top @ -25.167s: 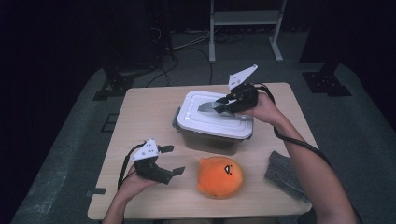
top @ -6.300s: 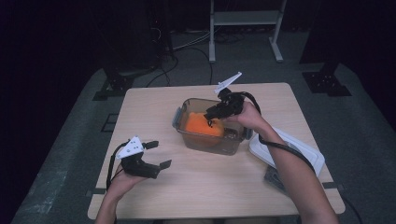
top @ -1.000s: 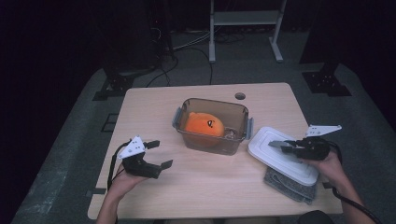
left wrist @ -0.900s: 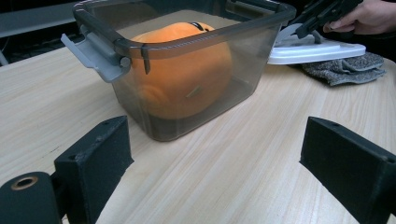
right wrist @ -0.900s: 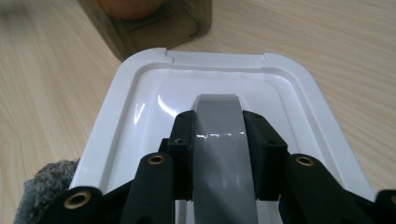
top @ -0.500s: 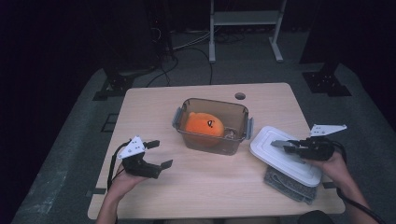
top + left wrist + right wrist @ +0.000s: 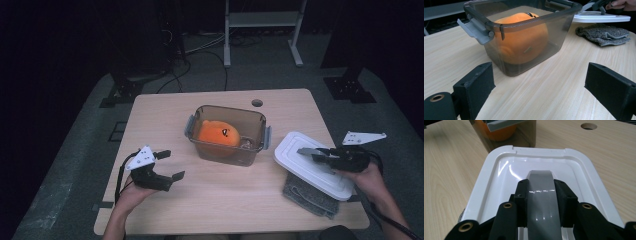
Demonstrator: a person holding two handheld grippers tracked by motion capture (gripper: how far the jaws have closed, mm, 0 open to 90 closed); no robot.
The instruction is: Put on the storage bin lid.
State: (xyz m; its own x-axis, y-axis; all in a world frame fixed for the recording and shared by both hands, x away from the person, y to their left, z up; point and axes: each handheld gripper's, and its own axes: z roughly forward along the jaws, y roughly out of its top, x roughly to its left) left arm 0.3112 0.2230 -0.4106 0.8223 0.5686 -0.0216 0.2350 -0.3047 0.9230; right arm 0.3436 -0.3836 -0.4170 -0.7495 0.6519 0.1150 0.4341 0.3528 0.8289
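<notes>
An orange plush toy [image 7: 218, 134] sits inside the lidless smoky plastic box [image 7: 226, 134] mid-surface [image 7: 225, 195]. The box's white lid [image 7: 312, 163] lies partly on a grey cloth [image 7: 306, 197] to the right, hiding much of it. The right gripper [image 7: 540, 195] pinches the lid's grey handle [image 7: 542, 195], seen clearly in its own view. The left gripper [image 7: 166, 165] rests spread and empty near the front left edge.

- The tabletop [image 7: 220, 195] is pale wood with a matt, fine grain.
- The box [image 7: 524, 42] is smoky see-through plastic, smooth.
- The lid [image 7: 499, 170] is glossy white plastic; its handle [image 7: 541, 195] is shiny grey.
- The toy [image 7: 524, 37] looks like soft orange plush.
- The cloth [image 7: 604, 35] is rough grey knit.
- Gripper jaws are matt black.
</notes>
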